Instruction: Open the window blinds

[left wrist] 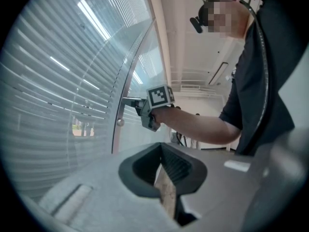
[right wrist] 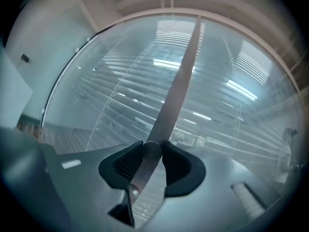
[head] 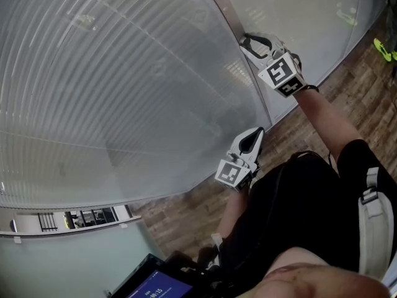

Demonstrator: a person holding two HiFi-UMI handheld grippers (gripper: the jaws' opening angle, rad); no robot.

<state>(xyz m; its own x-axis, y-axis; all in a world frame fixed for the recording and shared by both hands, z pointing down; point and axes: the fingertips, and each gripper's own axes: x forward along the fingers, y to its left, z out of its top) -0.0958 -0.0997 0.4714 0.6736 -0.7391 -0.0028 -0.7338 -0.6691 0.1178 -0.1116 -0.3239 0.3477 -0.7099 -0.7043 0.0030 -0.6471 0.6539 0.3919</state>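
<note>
Pinches a small round silver metal knob (right wrist: pixel 151 149) between the jaws of the right gripper (right wrist: pixel 152 155), pads pressed on either side of it; points level and square at the pane, likely so that a roll of the wrist can turn the knob and tilt the slats.

Outward from the jaws, follows a narrow grey metal upright strip (right wrist: pixel 176 86) that carries the knob and climbs to the top centre of the right gripper view; parts two glass panes there; carries a second, smaller round stud (left wrist: pixel 119 122) just below the gripped knob, near enough to be brushed by a careless roll.

Behind the glass on both sides, shows the pale horizontal-slat window blinds (head: pixel 111 92), filling the upper left of the head view; looks mostly shut there, slats lying close, with only slivers of a room beyond at the left of the left gripper view; judged as not yet opened.

Holds the left gripper (head: pixel 247 143) lower and nearer the body, at the centre of the head view, jaws drawn together on nothing, only a slit of brown between them; apparently parked clear of the turning wrist, near the glass.

Ahead, hemmed in by the pane; no room to push forward; below and to the right, open brown plank floor (head: pixel 347 98) for elbow and forearm to swing.
</note>
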